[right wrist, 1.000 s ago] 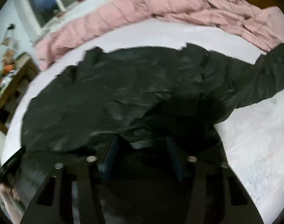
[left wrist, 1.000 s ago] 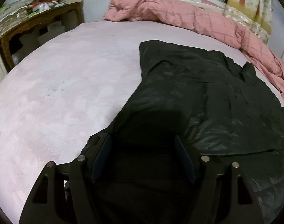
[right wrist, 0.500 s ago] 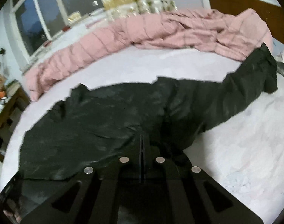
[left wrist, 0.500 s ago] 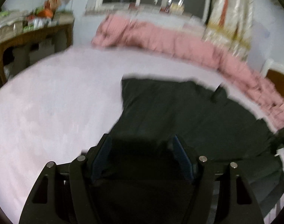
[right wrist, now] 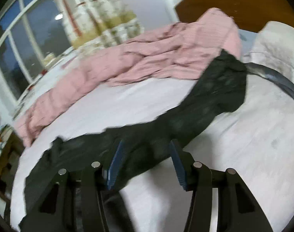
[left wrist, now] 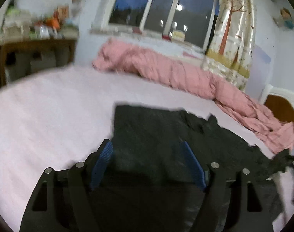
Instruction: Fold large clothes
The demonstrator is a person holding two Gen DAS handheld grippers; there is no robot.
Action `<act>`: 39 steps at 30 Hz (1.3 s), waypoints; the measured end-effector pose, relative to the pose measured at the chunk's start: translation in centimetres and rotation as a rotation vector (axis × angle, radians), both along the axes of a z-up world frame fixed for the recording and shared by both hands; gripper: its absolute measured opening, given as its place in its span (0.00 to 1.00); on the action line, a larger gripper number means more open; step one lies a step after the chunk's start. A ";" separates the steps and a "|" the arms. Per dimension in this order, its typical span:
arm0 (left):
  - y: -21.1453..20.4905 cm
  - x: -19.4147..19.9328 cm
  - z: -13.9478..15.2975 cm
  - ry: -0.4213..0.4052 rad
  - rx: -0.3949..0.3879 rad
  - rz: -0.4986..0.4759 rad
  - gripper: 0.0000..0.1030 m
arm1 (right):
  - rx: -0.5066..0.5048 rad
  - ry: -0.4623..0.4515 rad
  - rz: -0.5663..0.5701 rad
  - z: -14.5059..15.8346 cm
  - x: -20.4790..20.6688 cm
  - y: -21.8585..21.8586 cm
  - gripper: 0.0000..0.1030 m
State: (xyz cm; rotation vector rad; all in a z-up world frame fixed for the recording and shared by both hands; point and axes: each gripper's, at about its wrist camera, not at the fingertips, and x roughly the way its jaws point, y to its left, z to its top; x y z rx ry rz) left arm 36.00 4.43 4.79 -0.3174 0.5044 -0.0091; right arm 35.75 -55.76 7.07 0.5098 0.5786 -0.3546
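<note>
While both wrist views are motion-blurred, the main relations can be read. Left gripper (left wrist: 147, 162): jaws wide apart and opening; the blue pads (left wrist: 101, 164) flank the near part of the black garment (left wrist: 156, 133), which lies under and between the fingers. Neither pad presses on the cloth, so nothing is gripped. The garment is spread on the pale pink bed sheet (left wrist: 42, 112), with its straight left edge near the left finger and its far edge ragged. Beyond it a pink quilt (left wrist: 166, 71) is bunched along the far side of the bed, under a dark window (left wrist: 162, 13) with a patterned curtain (left wrist: 232, 34) to the right. A cluttered wooden table (left wrist: 34, 56) stands at far left.

Right gripper (right wrist: 145, 154): jaws about half apart and opening. The garment's long sleeve (right wrist: 214, 92) runs from between the fingers up and right, its end lying against the edge of the quilt near the pillow (right wrist: 278, 44). Black cloth passes between the blue pads; the left pad overlaps it, but whether it touches cannot be told, and the right pad stands clear over bare sheet. Nothing held. A dark strap (right wrist: 278, 83) curves across the sheet at right. The wooden headboard (right wrist: 243, 5) sits behind the quilt.
</note>
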 end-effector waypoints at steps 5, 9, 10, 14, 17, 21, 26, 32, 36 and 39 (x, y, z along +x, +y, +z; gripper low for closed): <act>-2.3 0.8 -1.5 0.037 0.108 -0.002 0.71 | -0.067 0.063 0.001 -1.2 3.9 -2.1 0.51; -3.3 0.9 -1.7 0.039 0.137 -0.008 0.71 | -0.114 0.068 0.013 -1.0 6.4 -2.2 0.54; -3.3 1.0 -1.8 0.041 0.141 -0.008 0.71 | -0.123 0.090 0.021 -1.2 7.4 -2.1 0.56; -3.1 1.1 -2.0 0.051 0.140 -0.003 0.71 | -0.221 0.204 0.003 -3.7 8.9 -1.3 0.57; -2.7 1.0 -2.0 0.053 0.122 0.003 0.71 | -0.253 0.293 -0.025 -5.5 8.6 -1.3 0.03; -2.5 0.9 -1.8 0.046 0.112 -0.004 0.71 | -0.188 0.231 -0.032 -5.6 5.3 -1.6 0.02; -2.2 1.0 -2.2 0.056 0.146 0.015 0.71 | -0.089 0.235 -0.058 -6.9 -0.2 -1.8 0.02; -2.2 1.3 -2.3 0.072 0.151 0.005 0.71 | 0.108 0.155 -0.112 -8.4 -6.3 -3.3 0.11; -2.8 1.2 -2.3 0.066 0.184 0.001 0.71 | 0.021 0.157 -0.264 -7.2 -8.2 -5.3 0.16; -3.0 1.2 -2.2 0.059 0.204 0.000 0.71 | 0.075 0.083 -0.302 -6.7 -8.3 -7.7 0.16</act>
